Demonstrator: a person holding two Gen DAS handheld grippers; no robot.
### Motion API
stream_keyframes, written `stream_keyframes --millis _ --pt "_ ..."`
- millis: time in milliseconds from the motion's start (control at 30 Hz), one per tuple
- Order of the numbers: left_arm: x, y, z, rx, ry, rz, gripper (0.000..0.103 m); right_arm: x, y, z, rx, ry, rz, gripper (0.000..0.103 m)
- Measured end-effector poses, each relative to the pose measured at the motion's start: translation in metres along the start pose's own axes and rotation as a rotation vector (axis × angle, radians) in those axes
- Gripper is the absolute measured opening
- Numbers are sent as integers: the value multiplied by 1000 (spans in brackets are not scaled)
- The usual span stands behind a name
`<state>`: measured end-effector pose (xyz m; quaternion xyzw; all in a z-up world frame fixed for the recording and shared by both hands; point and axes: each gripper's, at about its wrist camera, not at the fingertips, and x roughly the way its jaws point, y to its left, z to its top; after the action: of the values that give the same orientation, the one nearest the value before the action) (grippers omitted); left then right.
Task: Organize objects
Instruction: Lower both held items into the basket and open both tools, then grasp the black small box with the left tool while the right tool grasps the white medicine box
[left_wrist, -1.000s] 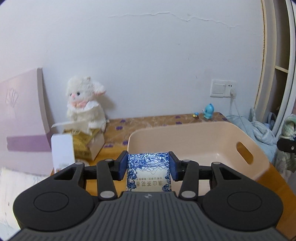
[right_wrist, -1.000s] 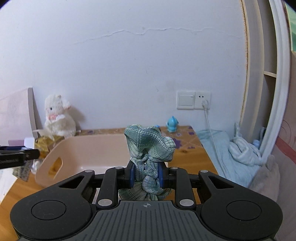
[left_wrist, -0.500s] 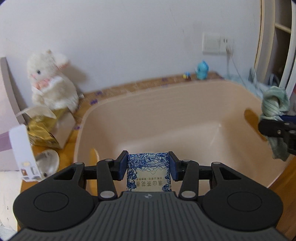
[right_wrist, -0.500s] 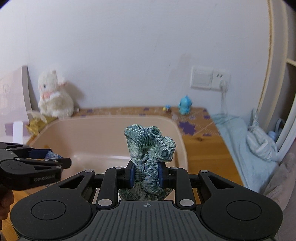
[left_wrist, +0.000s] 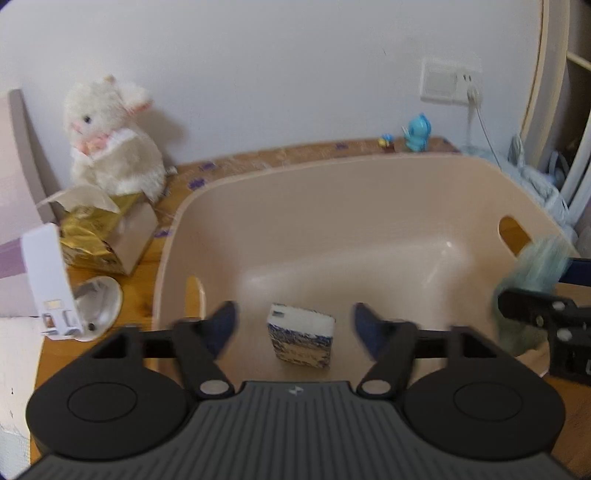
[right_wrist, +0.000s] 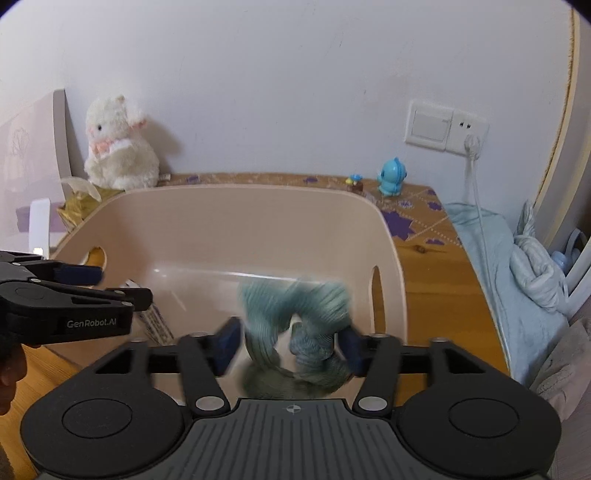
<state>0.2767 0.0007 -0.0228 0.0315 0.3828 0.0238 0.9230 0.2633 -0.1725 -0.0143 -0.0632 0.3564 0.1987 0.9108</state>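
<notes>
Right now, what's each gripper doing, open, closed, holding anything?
Left gripper: open, jaws just opened, small blue-patterned box loose between them.
Right gripper: open, jaws just opened, green plaid fabric scrunchie dropping free.

My left camera looks down along its jaws, close over the pink tub (left_wrist: 332, 192) from its near left edge. My right camera looks down from the near right edge. Both face the wall and share the tub and the white bunny (right_wrist: 118, 147).

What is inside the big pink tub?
Inside the pink tub is a small blue-patterned packet. A green scrunchie hangs blurred over it. The near floor is hidden behind the grippers.
</notes>
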Motion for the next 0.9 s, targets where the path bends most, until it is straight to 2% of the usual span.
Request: stream_keyframes --millis 133,200,300,600,900 --pt "-19 2 0 -3 -36 5 79 -19 -1 0 22 -27 -1 85" --pt "-29 4 -2 -5 -51 13 80 -30 -2 -2 34 -51 3 98" --pt "-45 7 -7 -6 -77 24 85 -46 -5 -6 33 -76 -8 102" --pt "-87 15 -33 4 -120 41 87 -77 -4 -33 20 -65 -27 103" --pt "-94 21 -70 0 -70 27 87 -80 -4 -72 30 0 -52 103"
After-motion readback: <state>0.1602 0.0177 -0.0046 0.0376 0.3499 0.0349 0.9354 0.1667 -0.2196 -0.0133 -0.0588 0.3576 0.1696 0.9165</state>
